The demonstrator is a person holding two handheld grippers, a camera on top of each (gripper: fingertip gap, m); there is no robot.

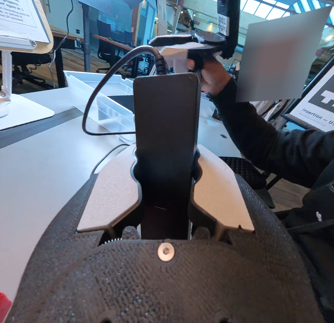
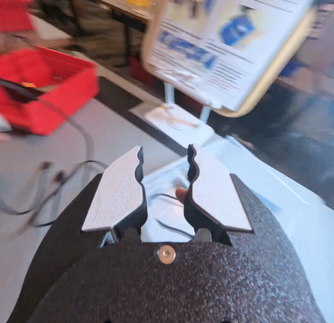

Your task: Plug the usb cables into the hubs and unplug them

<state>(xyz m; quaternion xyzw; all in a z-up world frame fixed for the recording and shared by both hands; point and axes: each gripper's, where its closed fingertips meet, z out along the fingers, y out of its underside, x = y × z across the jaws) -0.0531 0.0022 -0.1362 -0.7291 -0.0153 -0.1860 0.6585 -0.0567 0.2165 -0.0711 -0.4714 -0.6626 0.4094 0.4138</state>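
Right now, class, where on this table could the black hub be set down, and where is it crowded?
Free: the bare white table left of the left hand-held gripper, between the dark strip and the hub. Crowded: behind the hub, where the clear tray and looping black cable sit.

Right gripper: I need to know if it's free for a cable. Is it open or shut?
Open. In the right wrist view the right gripper shows a clear gap between its fingers, nothing held; white tray lies beyond.
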